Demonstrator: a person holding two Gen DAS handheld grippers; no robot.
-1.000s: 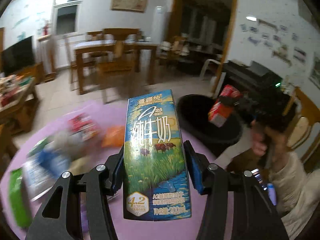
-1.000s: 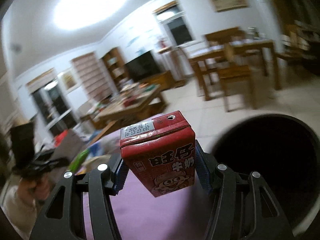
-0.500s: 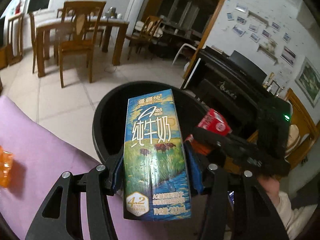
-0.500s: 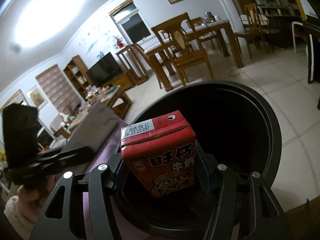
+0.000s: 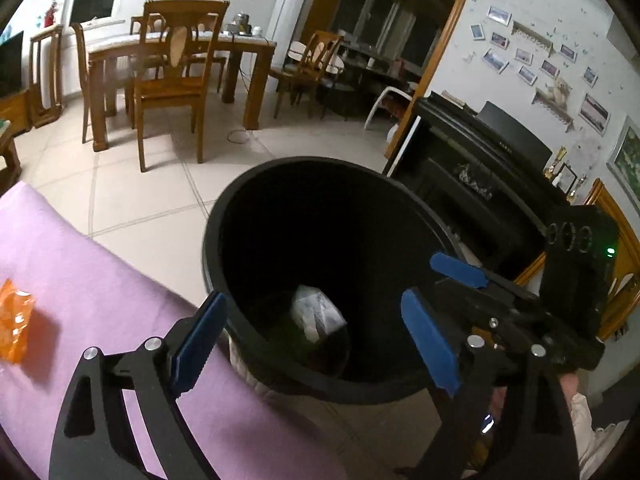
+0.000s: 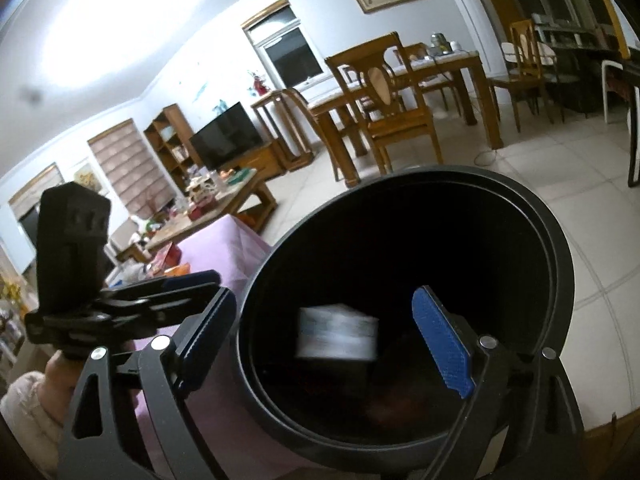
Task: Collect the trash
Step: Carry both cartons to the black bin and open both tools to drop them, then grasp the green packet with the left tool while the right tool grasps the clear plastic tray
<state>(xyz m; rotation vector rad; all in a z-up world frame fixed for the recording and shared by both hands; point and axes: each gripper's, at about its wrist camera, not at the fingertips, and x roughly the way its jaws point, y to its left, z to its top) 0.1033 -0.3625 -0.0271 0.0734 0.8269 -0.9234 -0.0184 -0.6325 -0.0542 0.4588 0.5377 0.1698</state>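
A black round bin (image 5: 216, 240) stands beside the purple-covered table (image 5: 100, 300). My left gripper (image 5: 312, 344) hangs over the bin's near rim, its jaws opening with nothing between the blue pads. Down inside the bin lies a pale carton (image 5: 316, 312). My right gripper (image 6: 324, 340) is over the same bin (image 6: 560, 264), jaws also opening and empty. A blurred pale carton (image 6: 336, 336) is dropping inside the bin below it. An orange wrapper (image 5: 14, 328) lies on the table at the left. A blue pad (image 5: 456, 270) of the right gripper shows at the bin's right.
A wooden dining table with chairs (image 5: 172, 76) stands across the tiled floor (image 5: 152, 200). A black piano (image 5: 480, 168) lines the right wall. A cluttered coffee table (image 6: 216, 200) and more packets on the purple table (image 6: 168, 256) lie to the left. A person's hand (image 6: 56, 368) holds the left gripper.
Both grippers moved from over the table to above the bin, then opened. The blue-green milk carton and the red drink carton left the jaws and fell into the bin.
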